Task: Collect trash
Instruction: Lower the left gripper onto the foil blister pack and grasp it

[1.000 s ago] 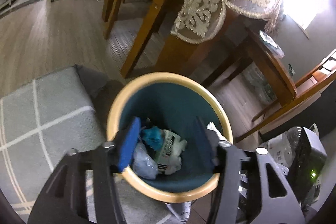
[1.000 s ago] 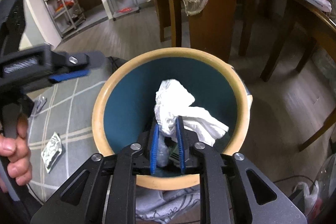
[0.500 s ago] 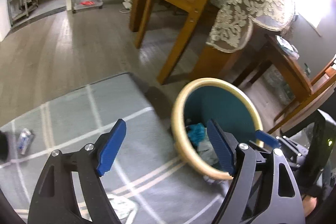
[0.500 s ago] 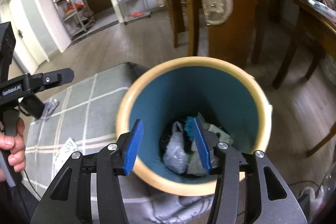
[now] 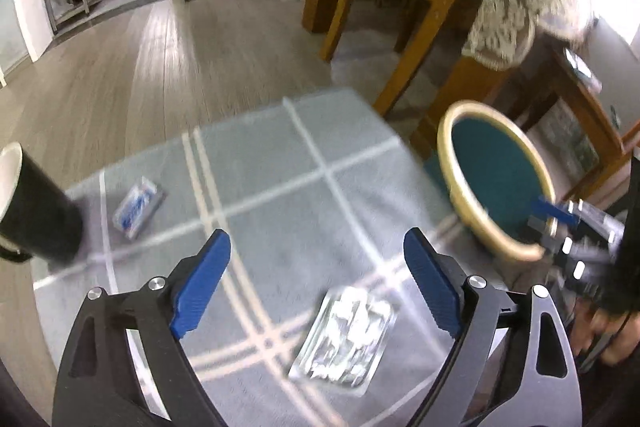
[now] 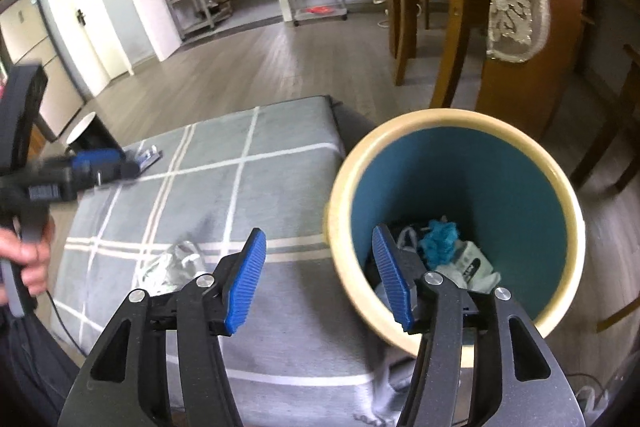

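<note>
Two hand-held grippers, ours — left (image 5: 316, 283) opening, empty, foil wrapper (image 5: 344, 339) just below; right (image 6: 318, 277) opening, empty, straddling bin (image 6: 456, 123) rim.

The grey checked table (image 5: 280, 187) is largely bare through its middle, leaving open passage there. A black cup (image 5: 36, 215) stands at its left edge, a small packet (image 5: 136, 207) near it, a clear wrapper (image 5: 348, 339) near the front edge. The bin (image 6: 452, 227) rises just beside the right edge, chair legs (image 5: 404, 47) beyond the far corner.
</note>
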